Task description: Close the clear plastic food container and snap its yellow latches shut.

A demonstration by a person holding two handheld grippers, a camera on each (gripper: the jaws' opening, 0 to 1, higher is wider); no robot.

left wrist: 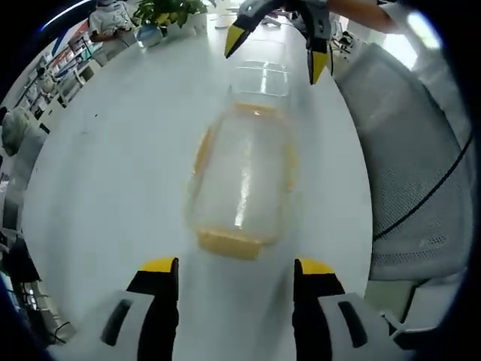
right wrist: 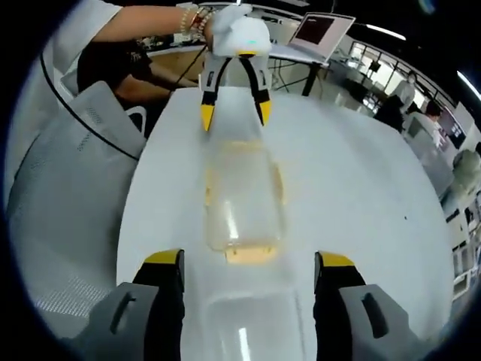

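Note:
A clear plastic container with yellow latches (left wrist: 240,184) lies lengthwise on the white table (left wrist: 113,165), and its picture is blurred. It also sits mid-table in the right gripper view (right wrist: 244,199). A second clear plastic piece without yellow (left wrist: 259,75) rests just past it, low between my right jaws (right wrist: 252,323). My left gripper (left wrist: 237,267) is open, short of the container's near yellow latch (left wrist: 229,242). My right gripper (right wrist: 249,261) is open too, hovering at the opposite end (left wrist: 276,53). The left gripper (right wrist: 234,115) faces it from across, held by a person's hand. Neither gripper touches anything.
A grey mesh chair (left wrist: 406,150) stands by the table's edge, also seen in the right gripper view (right wrist: 68,188). A potted plant (left wrist: 169,11) sits at the far end. A laptop (right wrist: 319,30) is on another desk. A person's arm (right wrist: 143,22) reaches in.

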